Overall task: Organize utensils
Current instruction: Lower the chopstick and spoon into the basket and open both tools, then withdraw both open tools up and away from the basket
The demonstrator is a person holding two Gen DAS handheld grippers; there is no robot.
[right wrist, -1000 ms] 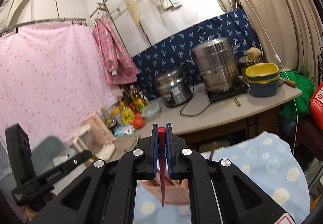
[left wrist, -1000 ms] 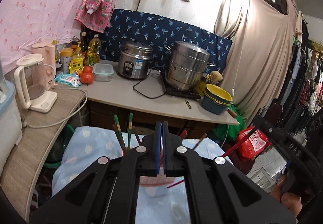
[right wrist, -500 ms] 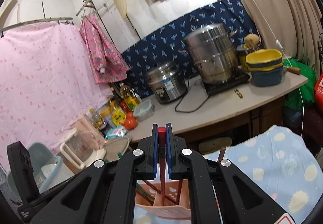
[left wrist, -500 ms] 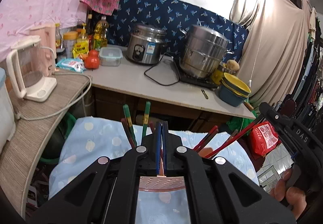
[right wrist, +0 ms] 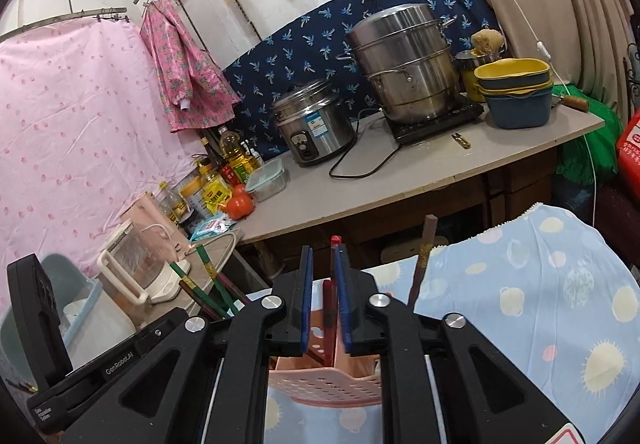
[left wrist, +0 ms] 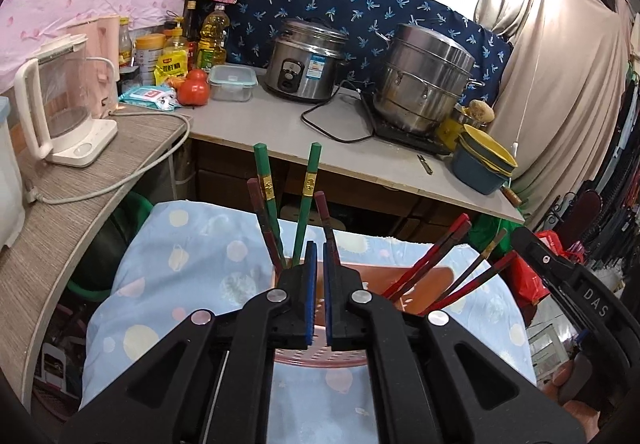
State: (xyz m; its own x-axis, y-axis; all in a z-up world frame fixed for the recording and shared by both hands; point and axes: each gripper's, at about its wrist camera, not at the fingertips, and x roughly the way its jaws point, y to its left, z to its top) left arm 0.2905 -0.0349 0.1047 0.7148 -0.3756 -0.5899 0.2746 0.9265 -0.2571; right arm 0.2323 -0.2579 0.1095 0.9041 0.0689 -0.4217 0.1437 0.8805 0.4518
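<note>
A pink perforated utensil holder stands on the blue spotted cloth; it also shows in the right wrist view. Green chopsticks and dark red chopsticks stand in its left part, red ones lean in its right part. My left gripper is just above the holder, jaws slightly apart and empty. My right gripper is open above the holder; a red chopstick stands between its fingers, resting against the right pad.
Behind the cloth is a counter with a rice cooker, a steel steamer pot, stacked bowls, bottles and a kettle. The right gripper's body sits at the right edge of the left wrist view.
Both grippers came down over the holder. The right jaws opened and let go of the red chopstick, now standing in the holder. The left jaws parted slightly.
</note>
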